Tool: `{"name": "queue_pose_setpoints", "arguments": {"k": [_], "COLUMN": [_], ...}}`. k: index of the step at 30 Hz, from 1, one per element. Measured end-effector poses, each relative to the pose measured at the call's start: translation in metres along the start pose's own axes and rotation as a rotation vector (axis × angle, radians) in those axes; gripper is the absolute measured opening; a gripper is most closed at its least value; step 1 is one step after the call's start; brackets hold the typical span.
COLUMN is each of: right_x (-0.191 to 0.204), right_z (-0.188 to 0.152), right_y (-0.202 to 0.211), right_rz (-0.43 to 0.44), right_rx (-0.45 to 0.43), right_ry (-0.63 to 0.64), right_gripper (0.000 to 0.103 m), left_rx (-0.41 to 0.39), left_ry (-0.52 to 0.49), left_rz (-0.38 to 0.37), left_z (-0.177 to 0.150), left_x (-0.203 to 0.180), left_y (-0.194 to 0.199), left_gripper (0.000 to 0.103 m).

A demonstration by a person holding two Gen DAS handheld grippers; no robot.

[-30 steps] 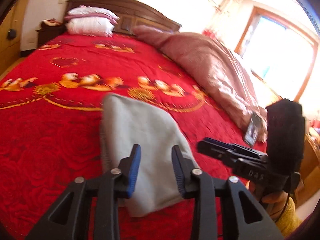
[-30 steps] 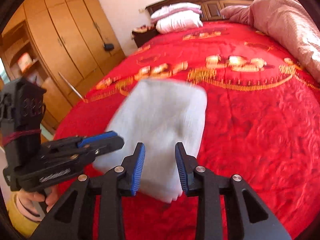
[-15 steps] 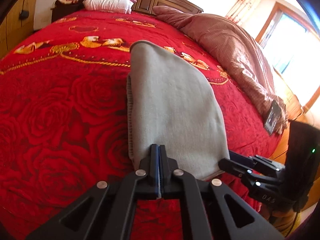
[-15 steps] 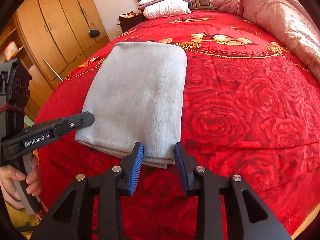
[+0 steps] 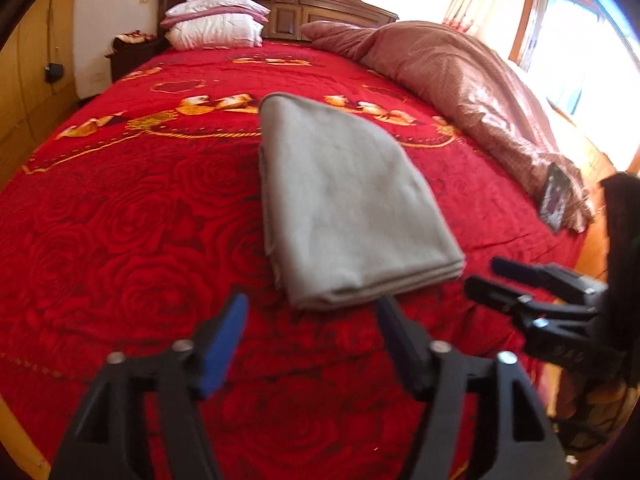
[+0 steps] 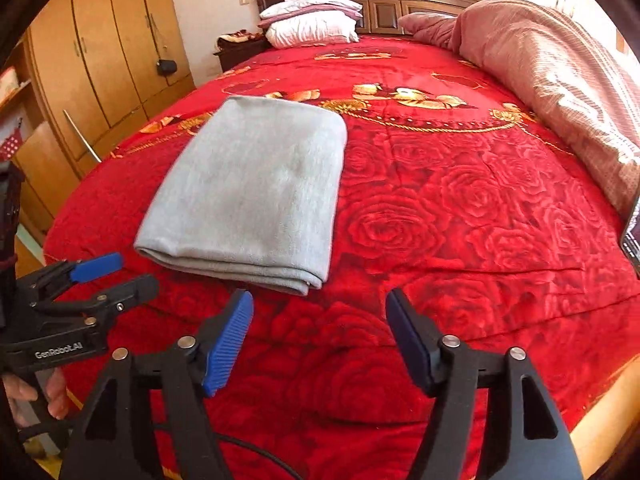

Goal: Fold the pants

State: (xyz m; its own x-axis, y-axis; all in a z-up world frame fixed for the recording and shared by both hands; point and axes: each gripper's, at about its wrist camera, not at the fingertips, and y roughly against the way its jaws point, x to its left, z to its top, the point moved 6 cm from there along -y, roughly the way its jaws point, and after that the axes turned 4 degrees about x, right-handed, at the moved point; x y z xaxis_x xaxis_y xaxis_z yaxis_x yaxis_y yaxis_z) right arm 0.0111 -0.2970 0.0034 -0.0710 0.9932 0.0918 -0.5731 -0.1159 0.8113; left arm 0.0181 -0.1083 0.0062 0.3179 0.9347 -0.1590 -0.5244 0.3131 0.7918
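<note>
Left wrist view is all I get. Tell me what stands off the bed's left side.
Observer: A wooden wardrobe with tall doors; a small black object hangs on it.
Operator: Now report the right gripper's jaws.
Observer: The right gripper is wide open, short of the folded grey pants, touching nothing.
Operator: Check what holds the left gripper.
Observer: A bare hand grips the handle under the left gripper, whose jaws stand apart.
</note>
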Motion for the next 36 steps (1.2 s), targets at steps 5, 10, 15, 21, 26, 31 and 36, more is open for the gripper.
{"name": "queue_pose_setpoints", "arguments": {"k": [5, 10, 15, 21, 26, 31, 36], "right_x": [-0.007, -0.011, -0.009, -0.007, -0.008, -0.008, -0.008], "right_z": [-0.009, -0.015, -0.016, -0.015, -0.016, -0.016, -0.016], "right_y": [-0.022, -0.037, -0.04, -0.043, -0.043, -0.044, -0.044], "right_rz": [-0.058, -0.054, -0.069, -0.081, -0.079, -0.079, -0.079], "right_rx": [0.061, 0.067, 0.058, 0.056, 0.055, 0.055, 0.055], "right_ry": [0.004, -0.025, -0.022, -0.015, -0.017, -0.017, -0.018], "right_gripper": [0.074, 0.082, 0.084, 0.087, 0.087, 0.087, 0.088], "left_rx": [0.075, 0.077, 0.074, 0.067, 0.067, 0.074, 0.077], "left_ry": [0.059, 0.055, 0.055, 0.02, 0.021, 0.02, 0.022], "left_rz": [0.039, 0.077, 0.094, 0.143, 0.142, 0.148, 0.148], "left_z": [-0.014, -0.013, -0.015, -0.018, -0.018, -0.017, -0.018], "left_x": [0.01, 0.011, 0.005, 0.0, 0.001, 0.0, 0.001], "left_y": [-0.02, -0.034, -0.045, -0.05, -0.051, -0.052, -0.053], "left_gripper": [0.079, 0.09, 0.103, 0.103, 0.103, 0.103, 0.103]}}
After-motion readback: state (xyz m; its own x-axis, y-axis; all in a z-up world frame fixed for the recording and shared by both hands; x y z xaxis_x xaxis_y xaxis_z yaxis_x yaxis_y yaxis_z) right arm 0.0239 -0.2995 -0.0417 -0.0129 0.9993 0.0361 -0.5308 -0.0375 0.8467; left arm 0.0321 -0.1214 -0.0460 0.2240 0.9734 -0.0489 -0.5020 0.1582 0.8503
